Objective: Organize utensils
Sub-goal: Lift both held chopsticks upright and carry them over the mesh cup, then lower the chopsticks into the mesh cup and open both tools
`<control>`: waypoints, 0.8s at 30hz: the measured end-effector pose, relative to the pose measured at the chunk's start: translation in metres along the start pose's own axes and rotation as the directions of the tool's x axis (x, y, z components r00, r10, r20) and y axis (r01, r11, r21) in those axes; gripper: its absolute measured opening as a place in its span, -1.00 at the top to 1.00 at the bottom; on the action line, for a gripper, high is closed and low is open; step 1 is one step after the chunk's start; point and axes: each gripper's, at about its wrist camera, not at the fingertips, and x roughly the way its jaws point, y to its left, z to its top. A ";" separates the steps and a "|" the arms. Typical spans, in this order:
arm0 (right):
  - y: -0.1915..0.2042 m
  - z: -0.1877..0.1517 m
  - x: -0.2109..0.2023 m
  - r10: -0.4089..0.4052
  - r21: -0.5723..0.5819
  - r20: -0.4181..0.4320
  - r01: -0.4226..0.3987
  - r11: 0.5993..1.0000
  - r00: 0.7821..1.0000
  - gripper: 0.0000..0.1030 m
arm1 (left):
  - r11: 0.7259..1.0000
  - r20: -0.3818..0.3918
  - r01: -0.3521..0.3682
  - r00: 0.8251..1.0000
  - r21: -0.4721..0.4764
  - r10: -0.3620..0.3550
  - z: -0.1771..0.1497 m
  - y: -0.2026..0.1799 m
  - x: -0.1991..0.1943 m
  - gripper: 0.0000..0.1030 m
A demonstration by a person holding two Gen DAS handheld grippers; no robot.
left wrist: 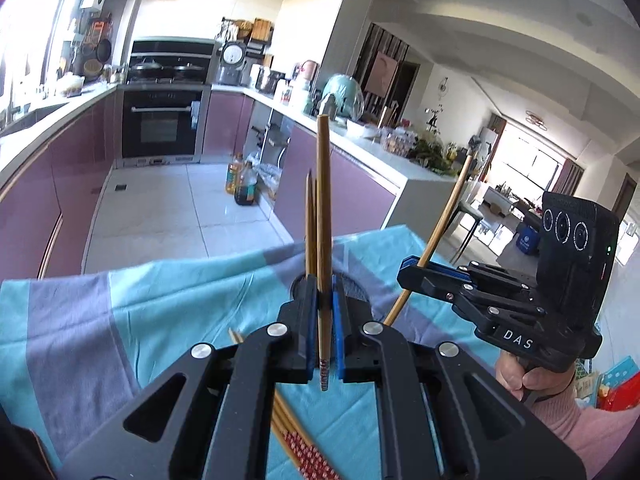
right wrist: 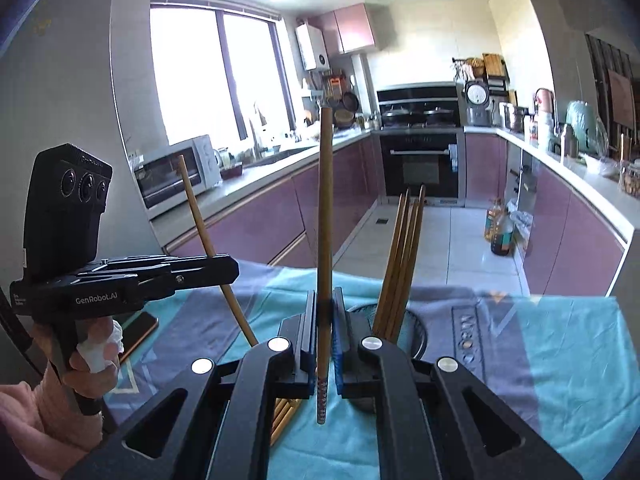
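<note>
Two grippers, one chopstick each, above a cloth-covered table.

The left gripper (left wrist: 323,320) clamps one upright chopstick (left wrist: 323,216); the right gripper (right wrist: 324,332) pinches another (right wrist: 325,216). More chopsticks (right wrist: 402,264) stand in a black holder (right wrist: 416,328) nearby on the blue cloth (right wrist: 560,352).

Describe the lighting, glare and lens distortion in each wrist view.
Left wrist view: the window at upper left is blown out white, the counter edges bow from the fisheye, and corners go dark. Right wrist view: the window glares white, sunlight falls across the blue cloth at right, and the chopstick in the tongs stays sharp.
</note>
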 end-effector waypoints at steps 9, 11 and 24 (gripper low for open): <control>-0.009 0.027 -0.006 -0.031 -0.015 0.072 0.032 0.999 0.997 0.89 | 0.999 0.072 0.011 0.997 0.030 -0.013 0.037 -0.020 -0.001 0.86; -0.010 0.032 -0.005 -0.051 -0.024 0.084 0.053 0.998 0.995 0.89 | 0.999 0.083 0.009 0.996 0.037 -0.012 0.043 -0.023 0.001 0.86; -0.026 0.022 0.034 -0.114 -0.021 -0.012 0.114 0.993 0.993 0.89 | 0.990 -0.033 -0.080 0.996 0.119 0.084 0.040 -0.038 0.048 0.86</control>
